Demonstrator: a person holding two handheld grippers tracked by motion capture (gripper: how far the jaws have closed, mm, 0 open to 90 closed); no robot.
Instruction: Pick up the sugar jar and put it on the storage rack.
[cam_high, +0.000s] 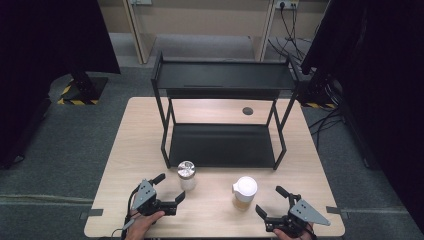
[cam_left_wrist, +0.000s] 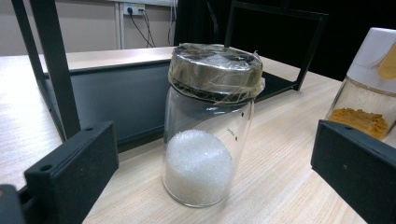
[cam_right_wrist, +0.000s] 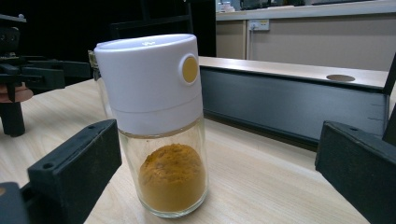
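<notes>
Two glass jars stand upright near the table's (cam_high: 120, 165) front edge: a metal-lidded jar (cam_high: 187, 175) of white grains and a white-capped jar (cam_high: 244, 193) of orange powder. Behind them stands a black rack (cam_high: 222, 145). The left gripper (cam_high: 170, 189) and right gripper (cam_high: 270, 202) gape wide, holding nothing.

From above the near edge we look forward and down over the whole desk (cam_high: 215, 210). Our two tongs cameras sit low and close, each facing one jar, both sharing the black shelf (cam_left_wrist: 121, 100) behind.
</notes>
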